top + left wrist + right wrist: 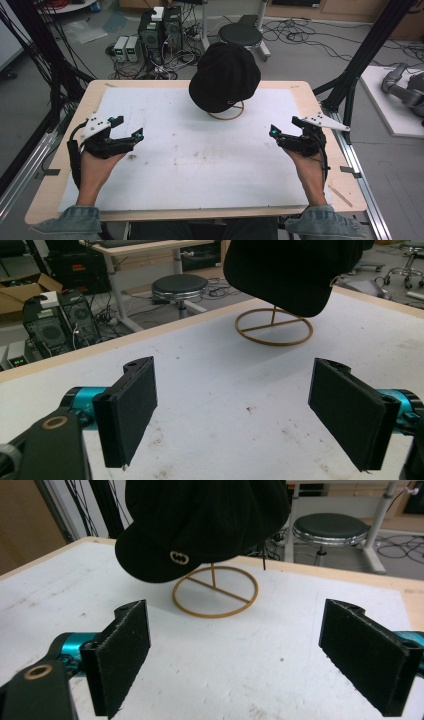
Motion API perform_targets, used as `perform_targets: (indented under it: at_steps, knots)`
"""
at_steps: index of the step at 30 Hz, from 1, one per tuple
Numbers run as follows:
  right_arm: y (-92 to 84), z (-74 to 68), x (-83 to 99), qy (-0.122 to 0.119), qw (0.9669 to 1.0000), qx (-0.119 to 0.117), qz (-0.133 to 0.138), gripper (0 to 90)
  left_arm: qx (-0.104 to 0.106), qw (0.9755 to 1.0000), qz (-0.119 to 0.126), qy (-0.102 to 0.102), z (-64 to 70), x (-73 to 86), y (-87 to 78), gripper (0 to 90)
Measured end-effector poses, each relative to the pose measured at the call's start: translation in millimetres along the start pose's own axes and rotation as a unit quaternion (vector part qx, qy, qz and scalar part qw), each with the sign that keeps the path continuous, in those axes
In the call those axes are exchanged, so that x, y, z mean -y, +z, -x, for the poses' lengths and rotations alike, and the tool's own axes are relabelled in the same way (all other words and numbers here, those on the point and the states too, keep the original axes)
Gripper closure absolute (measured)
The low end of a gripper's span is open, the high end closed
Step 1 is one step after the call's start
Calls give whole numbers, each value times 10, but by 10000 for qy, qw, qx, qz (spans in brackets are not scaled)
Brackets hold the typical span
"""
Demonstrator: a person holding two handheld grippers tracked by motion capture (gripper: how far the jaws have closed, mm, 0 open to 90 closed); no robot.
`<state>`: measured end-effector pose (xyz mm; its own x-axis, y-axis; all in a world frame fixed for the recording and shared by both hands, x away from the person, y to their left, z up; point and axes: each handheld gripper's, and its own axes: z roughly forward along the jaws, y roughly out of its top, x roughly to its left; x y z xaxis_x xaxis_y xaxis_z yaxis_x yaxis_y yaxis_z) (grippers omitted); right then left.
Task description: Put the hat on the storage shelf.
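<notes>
The left gripper (127, 127) hovers near the table's left edge, its jaws spread wide with nothing between them. The right gripper (284, 128) hovers near the right edge, its jaws likewise spread and empty. Both point inward over the stained white mat (200, 170) that covers the wooden table (45, 197). Near the middle of the far edge, well apart from both grippers, a black cap (225, 76) sits on a gold wire stand (235, 115).

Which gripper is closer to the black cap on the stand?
Right, though only slightly. The right gripper sits right of the black cap and nearer the person; the left gripper sits farther off to its left. Both are open.
</notes>
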<state>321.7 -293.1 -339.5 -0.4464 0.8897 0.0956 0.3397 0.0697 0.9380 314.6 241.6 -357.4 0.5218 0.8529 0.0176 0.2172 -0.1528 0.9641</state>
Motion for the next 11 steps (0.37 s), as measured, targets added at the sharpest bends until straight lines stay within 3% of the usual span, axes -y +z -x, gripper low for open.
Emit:
perform_targets:
  at_steps: [11]
  knots:
    - [-2, -20, 26, -12, 10000, -40, 3, 129, -8, 10000, -39, -2, 11, 14, 8, 198]
